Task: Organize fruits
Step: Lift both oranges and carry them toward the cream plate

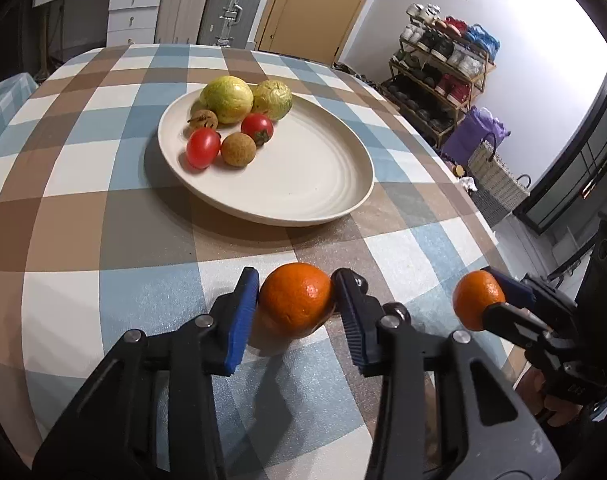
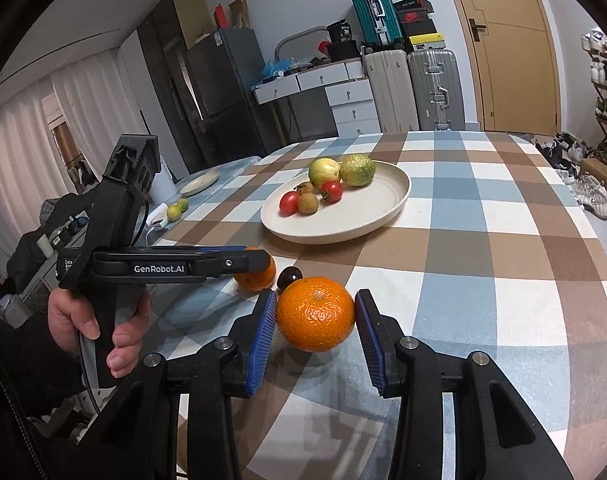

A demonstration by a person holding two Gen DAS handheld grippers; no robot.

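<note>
A cream plate (image 1: 311,184) (image 2: 367,216) on the checked tablecloth holds two yellow-green fruits (image 1: 227,98), two red tomatoes (image 1: 202,148) and two brown longans (image 1: 238,149). My left gripper (image 1: 295,300) is shut on an orange (image 1: 296,300), which rests on the table near the front edge; in the right wrist view this orange (image 2: 257,278) is partly hidden behind the left gripper. My right gripper (image 2: 315,314) is shut on a second orange (image 2: 315,314) just above the cloth; in the left wrist view it (image 1: 477,300) shows at the right. A small dark fruit (image 2: 289,276) lies between the oranges.
The table's right edge (image 1: 479,208) drops to a shoe rack (image 1: 439,76) and baskets. A second small plate (image 2: 199,182) and two green fruits (image 2: 174,211) sit on a side surface at the left. Suitcases, drawers and a door stand behind the table.
</note>
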